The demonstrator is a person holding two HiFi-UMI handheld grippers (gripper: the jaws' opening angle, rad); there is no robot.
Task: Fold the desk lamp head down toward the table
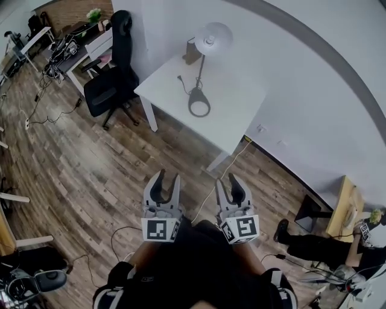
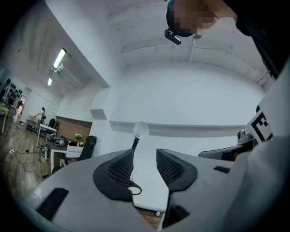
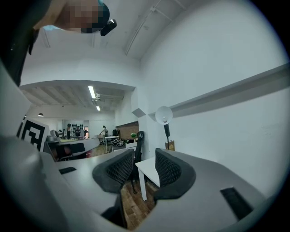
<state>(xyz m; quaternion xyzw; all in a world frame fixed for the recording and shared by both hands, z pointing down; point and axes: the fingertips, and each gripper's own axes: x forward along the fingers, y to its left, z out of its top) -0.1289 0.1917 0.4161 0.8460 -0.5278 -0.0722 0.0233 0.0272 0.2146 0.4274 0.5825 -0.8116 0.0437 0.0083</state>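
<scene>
Desk lamp (image 1: 211,39) stands well apart from left gripper (image 1: 168,176) and right gripper (image 1: 227,179), their fingers (image 2: 118,170) spread, empty.

A wood-plank floor (image 1: 90,163) in mixed browns runs through the room, with loose black cables (image 1: 51,119) trailing over it. A white table (image 1: 238,114) stands cornerwise against a plain white wall (image 1: 301,96). The wall carries a long grey band (image 1: 329,55) across it and sockets (image 1: 260,128) low down. Just left of the table sits a black office chair (image 1: 111,84). Beyond it is a white desk (image 1: 81,54) crowded with gear, with a small green plant (image 1: 94,14) at its far end before a brick-faced wall (image 1: 75,11). To the right, near the wall, stands a low pale wooden piece (image 1: 345,202). Overhead, strip lights (image 2: 59,58) glow along a white ceiling (image 2: 136,27), and the light is even and cool.
</scene>
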